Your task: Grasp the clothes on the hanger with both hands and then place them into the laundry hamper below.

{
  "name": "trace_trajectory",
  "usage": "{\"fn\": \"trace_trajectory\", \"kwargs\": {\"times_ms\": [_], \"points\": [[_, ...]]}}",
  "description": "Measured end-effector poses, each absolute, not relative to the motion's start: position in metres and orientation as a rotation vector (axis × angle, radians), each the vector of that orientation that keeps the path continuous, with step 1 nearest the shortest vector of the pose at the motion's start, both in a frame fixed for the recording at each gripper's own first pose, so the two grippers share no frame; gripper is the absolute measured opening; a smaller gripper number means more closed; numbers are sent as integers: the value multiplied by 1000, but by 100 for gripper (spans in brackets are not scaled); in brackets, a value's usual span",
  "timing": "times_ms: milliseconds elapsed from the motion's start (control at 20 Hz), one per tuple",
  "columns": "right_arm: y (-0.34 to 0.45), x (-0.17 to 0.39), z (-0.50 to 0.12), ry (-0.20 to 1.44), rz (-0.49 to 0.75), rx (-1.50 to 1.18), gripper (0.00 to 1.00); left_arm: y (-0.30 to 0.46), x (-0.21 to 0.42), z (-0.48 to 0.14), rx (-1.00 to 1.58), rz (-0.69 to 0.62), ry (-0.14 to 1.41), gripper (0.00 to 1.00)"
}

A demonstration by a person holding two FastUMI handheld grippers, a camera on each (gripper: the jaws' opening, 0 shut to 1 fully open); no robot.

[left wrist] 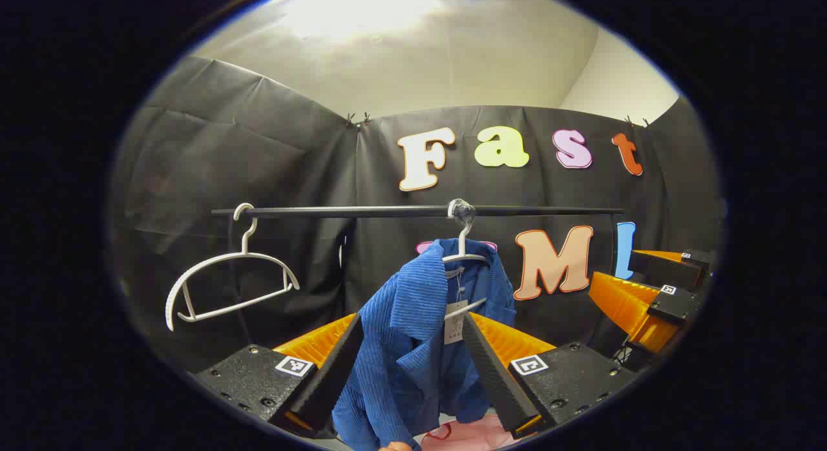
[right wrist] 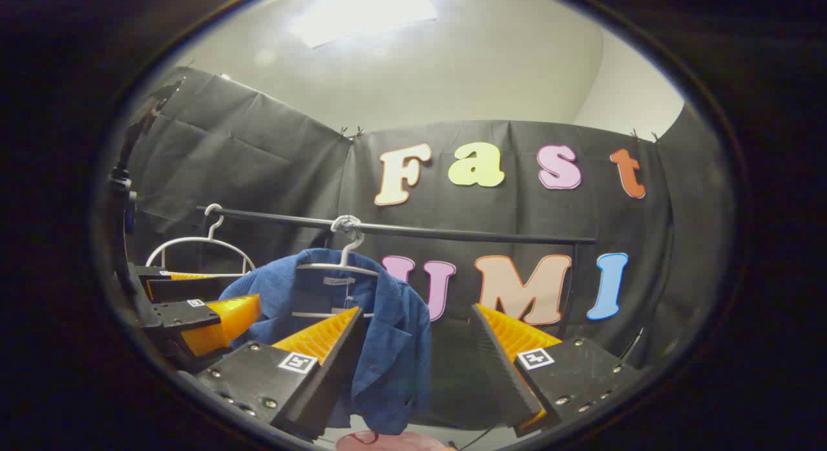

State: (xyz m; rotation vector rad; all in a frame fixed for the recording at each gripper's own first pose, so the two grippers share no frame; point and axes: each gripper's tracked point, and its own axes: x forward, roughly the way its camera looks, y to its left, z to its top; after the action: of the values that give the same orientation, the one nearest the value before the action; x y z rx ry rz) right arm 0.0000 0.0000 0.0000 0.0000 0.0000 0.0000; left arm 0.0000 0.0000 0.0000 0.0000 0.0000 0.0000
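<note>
A blue corduroy jacket hangs on a white hanger from a black rail. My left gripper is open, and the jacket's front hangs in the gap between its fingers; whether they touch the cloth I cannot tell. The right gripper shows at the right edge, off to the jacket's side. In the right gripper view the jacket sits left of centre; my right gripper is open, its left finger overlapping the jacket's edge. The left gripper is at the jacket's far shoulder.
An empty white hanger hangs tilted at the rail's left end, also seen as the hanger behind the left gripper. A pink hamper rim lies below the jacket, and the same rim shows at the bottom edge.
</note>
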Motion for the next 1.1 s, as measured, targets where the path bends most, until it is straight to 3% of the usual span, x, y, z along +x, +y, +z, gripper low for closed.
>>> {"fn": "trace_trajectory", "kwargs": {"times_ms": [50,150,1100], "points": [[-1,1,1,-1,3,1,93,-2,0,-1,3,-1,2,94],[2,3,0,-3,10,8,96,-4,1,-2,7,-3,7,94],[11,28,-25,20,52,16,93,2,4,-3,34,62,32,94]]}}
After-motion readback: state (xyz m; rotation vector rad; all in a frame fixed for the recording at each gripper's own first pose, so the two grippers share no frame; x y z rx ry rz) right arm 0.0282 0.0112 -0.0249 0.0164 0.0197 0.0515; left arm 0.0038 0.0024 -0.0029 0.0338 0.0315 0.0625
